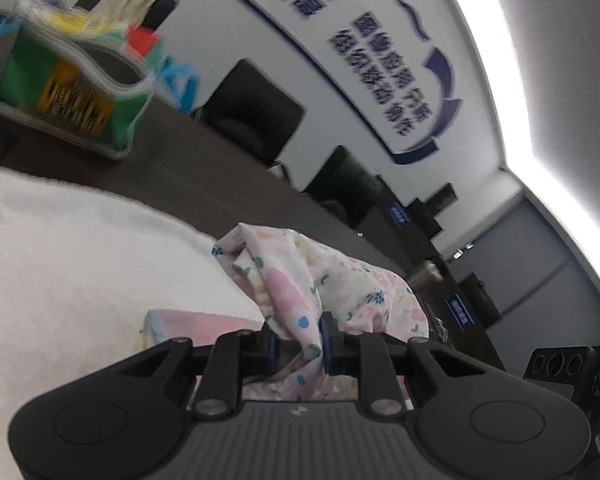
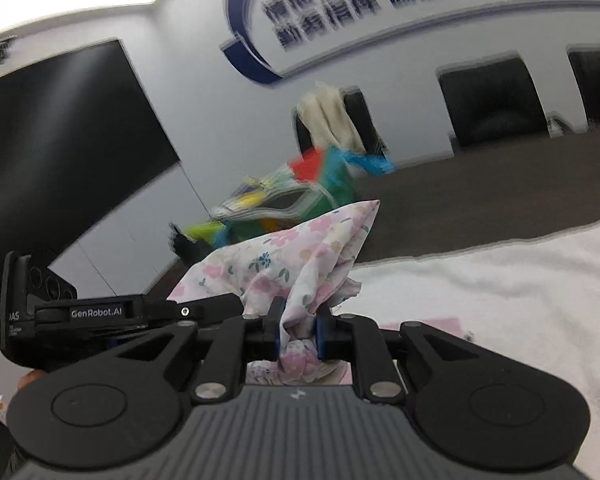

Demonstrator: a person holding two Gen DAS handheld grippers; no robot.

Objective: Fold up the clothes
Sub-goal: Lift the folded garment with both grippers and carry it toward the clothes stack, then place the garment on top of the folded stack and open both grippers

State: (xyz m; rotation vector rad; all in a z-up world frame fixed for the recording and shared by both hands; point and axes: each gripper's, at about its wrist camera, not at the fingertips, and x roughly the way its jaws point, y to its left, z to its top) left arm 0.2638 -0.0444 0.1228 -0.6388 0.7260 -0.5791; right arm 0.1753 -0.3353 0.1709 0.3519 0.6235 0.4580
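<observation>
A floral garment (image 1: 320, 280), white with pink and blue flowers, is lifted above a white towel (image 1: 80, 264) spread on the dark table. My left gripper (image 1: 299, 346) is shut on a bunch of its fabric. My right gripper (image 2: 297, 334) is shut on another bunch of the same floral garment (image 2: 300, 252), which rises in a peak ahead of the fingers. The left gripper's body (image 2: 80, 320) shows at the left of the right wrist view. Part of the garment lies on the towel under both grippers.
A green bag (image 1: 72, 92) stuffed with colourful items stands on the dark table (image 1: 204, 168) beyond the towel; it also shows in the right wrist view (image 2: 292, 196). Black office chairs (image 1: 256, 116) line the far side. A cream cloth (image 2: 332, 116) hangs over one chair.
</observation>
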